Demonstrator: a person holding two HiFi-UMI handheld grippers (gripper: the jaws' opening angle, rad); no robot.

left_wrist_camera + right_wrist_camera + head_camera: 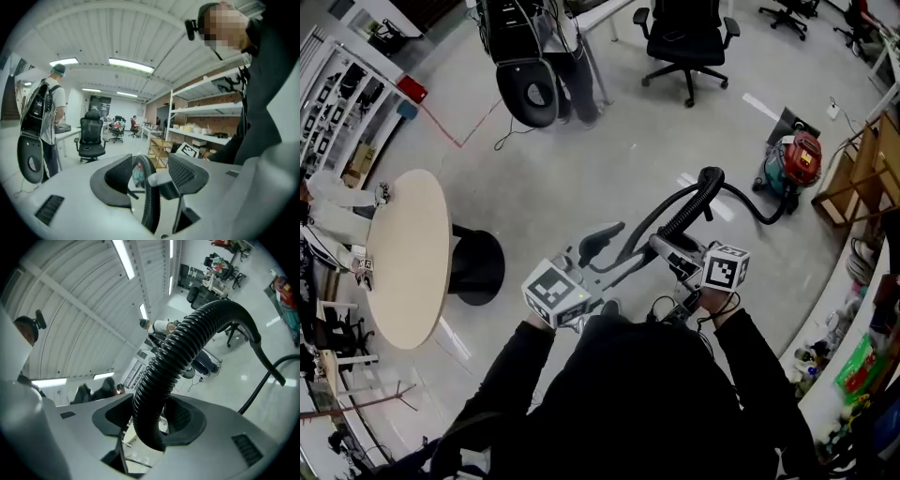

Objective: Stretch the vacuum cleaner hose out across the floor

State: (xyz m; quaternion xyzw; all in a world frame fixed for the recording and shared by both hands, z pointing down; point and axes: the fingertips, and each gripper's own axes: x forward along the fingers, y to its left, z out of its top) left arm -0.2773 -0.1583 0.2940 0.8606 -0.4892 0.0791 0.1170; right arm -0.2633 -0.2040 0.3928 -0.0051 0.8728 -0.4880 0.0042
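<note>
Place: an open-plan lab-cum-office is being shown.
Floor: a polished grey floor (pixel 609 159) is seen throughout, crossed by a red tape line (pixel 441 125).
Seating: a black office chair (pixel 686 37) is picked out, with more further back.
Table: a round pale table (pixel 408 258) is passed on the left.
Storage: white metal shelving (pixel 206 110) loaded with boxes is caught along one wall.
Ceiling: strip lights (pixel 131 64) are set in a ribbed white ceiling.
Far end: desks with seated people (pixel 135 123) are made out.
Equipment: a red vacuum cleaner (pixel 794 161) is parked beside a wooden frame (pixel 862 169).
</note>
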